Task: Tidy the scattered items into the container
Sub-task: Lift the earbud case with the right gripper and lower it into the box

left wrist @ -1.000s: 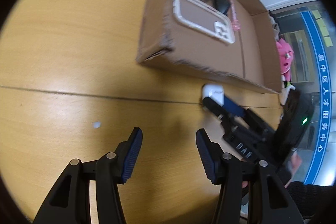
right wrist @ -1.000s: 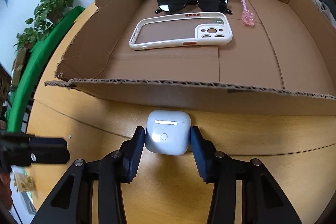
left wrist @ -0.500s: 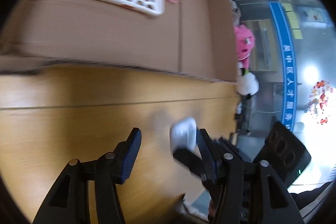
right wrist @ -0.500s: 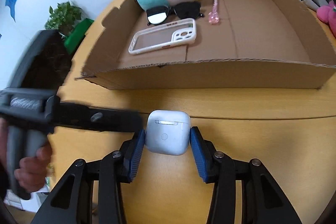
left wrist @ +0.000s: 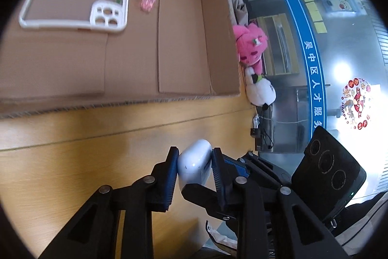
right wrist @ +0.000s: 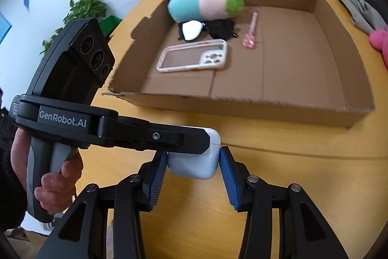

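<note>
A white earbud case [right wrist: 194, 166] hangs over the wooden table [right wrist: 303, 186], in front of the cardboard box [right wrist: 242, 108]. My right gripper [right wrist: 191, 162] is shut on its two sides. From the left, my left gripper [left wrist: 194, 154] comes in crosswise; its jaws are closing and both blue pads [left wrist: 172, 162] touch the case [left wrist: 194, 162]. One of its black fingers [right wrist: 169, 137] lies across the case's top in the right wrist view. Inside the box lie a white phone case [right wrist: 194, 55], sunglasses [right wrist: 206, 28], a plush toy [right wrist: 206, 4] and a pink stick [right wrist: 251, 33].
A person's hand [right wrist: 55, 176] holds the left gripper's handle. A pink plush [left wrist: 249, 47] and a white plush [left wrist: 259, 89] sit past the box's right end. A potted plant [right wrist: 84, 6] stands behind the table's left side. The box's right half is bare cardboard [right wrist: 291, 64].
My left gripper swung over to the earbud case and its jaws narrowed around it. My right gripper lifted the case off the table and drew back from the box.
</note>
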### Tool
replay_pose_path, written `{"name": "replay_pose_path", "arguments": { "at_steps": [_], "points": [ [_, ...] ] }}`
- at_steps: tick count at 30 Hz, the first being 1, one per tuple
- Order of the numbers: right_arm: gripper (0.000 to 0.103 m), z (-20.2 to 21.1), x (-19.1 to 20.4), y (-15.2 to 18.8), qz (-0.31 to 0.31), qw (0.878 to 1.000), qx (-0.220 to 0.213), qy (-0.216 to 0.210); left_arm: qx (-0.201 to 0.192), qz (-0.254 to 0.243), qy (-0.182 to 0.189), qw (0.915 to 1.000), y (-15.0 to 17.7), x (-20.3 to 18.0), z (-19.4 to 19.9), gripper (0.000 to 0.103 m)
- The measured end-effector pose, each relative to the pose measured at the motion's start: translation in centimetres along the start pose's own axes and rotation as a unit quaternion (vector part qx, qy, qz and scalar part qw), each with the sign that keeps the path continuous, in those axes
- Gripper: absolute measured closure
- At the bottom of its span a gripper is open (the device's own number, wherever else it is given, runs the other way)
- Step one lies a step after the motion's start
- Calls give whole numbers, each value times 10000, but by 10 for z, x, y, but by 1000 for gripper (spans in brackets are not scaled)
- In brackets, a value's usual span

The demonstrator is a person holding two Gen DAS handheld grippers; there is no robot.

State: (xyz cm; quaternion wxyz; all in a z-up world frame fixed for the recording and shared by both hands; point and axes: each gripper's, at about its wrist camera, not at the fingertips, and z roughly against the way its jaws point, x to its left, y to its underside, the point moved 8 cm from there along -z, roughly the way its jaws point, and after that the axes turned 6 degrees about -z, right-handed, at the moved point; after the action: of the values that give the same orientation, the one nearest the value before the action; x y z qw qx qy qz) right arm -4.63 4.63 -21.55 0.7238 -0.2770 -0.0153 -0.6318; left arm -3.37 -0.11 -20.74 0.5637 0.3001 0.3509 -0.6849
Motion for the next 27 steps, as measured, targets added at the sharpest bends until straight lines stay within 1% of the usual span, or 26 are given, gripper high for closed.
{"name": "replay_pose_path", "arguments": {
  "at_steps": [2, 4, 6, 9, 12, 13, 15, 17, 19, 22, 25, 27],
  "points": [
    [55, 2, 7, -9, 24, 10000, 19, -79, -85, -93, -125, 9998, -7, -5, 13, 77],
    [55, 6, 13, -23, -55, 9997, 6, -240, -157, -184, -167, 9996, -19, -10, 26, 78],
    [55, 11, 17, -36, -66, 9994, -93, -325, -183, -350, -211, 9990, -32, -18, 34, 78],
    [55, 20, 19, -63, -70, 9989, -271, -367, -208, -654, -231, 9974, -60, -28, 42, 78],
    [55, 24, 11, -91, -75, 9987, -427, -251, -157, -876, -239, 9957, -93, -36, 37, 78],
    [55, 24, 7, -99, -119, 9987, -437, -223, -102, -993, -287, 9946, -106, -38, 31, 78],
    [55, 20, -5, -117, -222, 9988, -408, -151, 8, -1076, -317, 9937, -120, -38, 21, 78],
    [55, 11, -20, -128, -283, 9991, -291, -83, 174, -1056, -356, 9936, -134, -30, 5, 78],
    [55, 0, -31, -133, -342, 9993, -116, -63, 344, -1024, -440, 9932, -140, -20, -9, 78],
    [55, -23, -48, -135, -430, 9987, 258, -67, 540, -859, -496, 9936, -141, 1, -22, 78],
    [55, -47, -58, -130, -541, 9964, 637, -124, 688, -544, -506, 9949, -138, 22, -34, 78],
    [55, -62, -62, -124, -630, 9942, 850, -202, 816, -352, -607, 9942, -132, 38, -40, 78]
  ]
}}
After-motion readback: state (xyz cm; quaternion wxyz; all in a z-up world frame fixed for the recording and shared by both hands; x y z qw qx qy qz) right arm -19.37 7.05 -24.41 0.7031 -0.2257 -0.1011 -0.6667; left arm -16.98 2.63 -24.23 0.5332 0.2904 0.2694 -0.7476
